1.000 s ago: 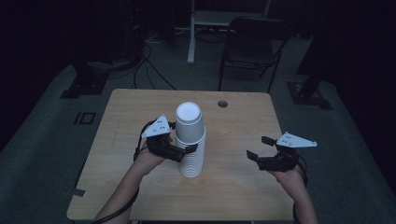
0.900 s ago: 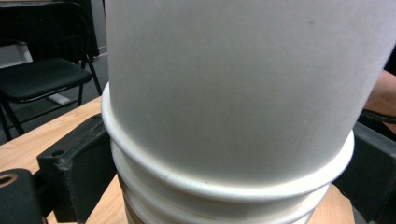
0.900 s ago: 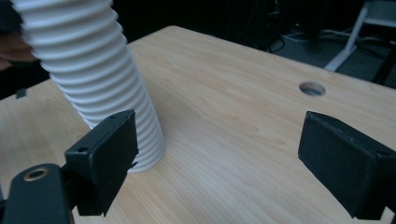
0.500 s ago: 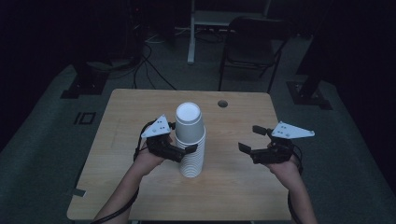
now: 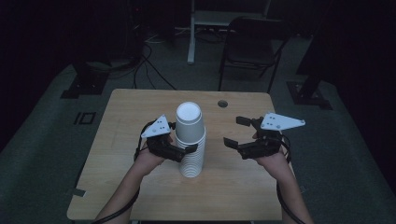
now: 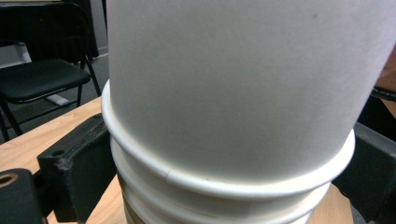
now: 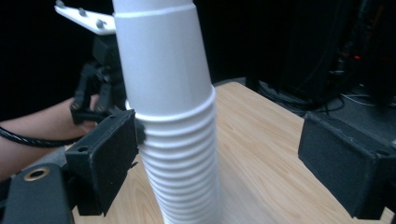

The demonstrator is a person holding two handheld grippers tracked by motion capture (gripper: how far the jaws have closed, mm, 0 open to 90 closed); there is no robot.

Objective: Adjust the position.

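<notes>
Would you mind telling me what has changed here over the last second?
The right gripper has risen a little beside the stack of white cups; its jaws have just been closing slightly but remain open and empty. The left gripper stays at the stack, which has not moved on the table.

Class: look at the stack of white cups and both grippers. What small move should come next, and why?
Probably bring the right gripper in around the top cup. The left gripper grips the stack just below that cup's rim, steadying it, while the right gripper's jaws stand apart beside the cup, not touching it.
</notes>
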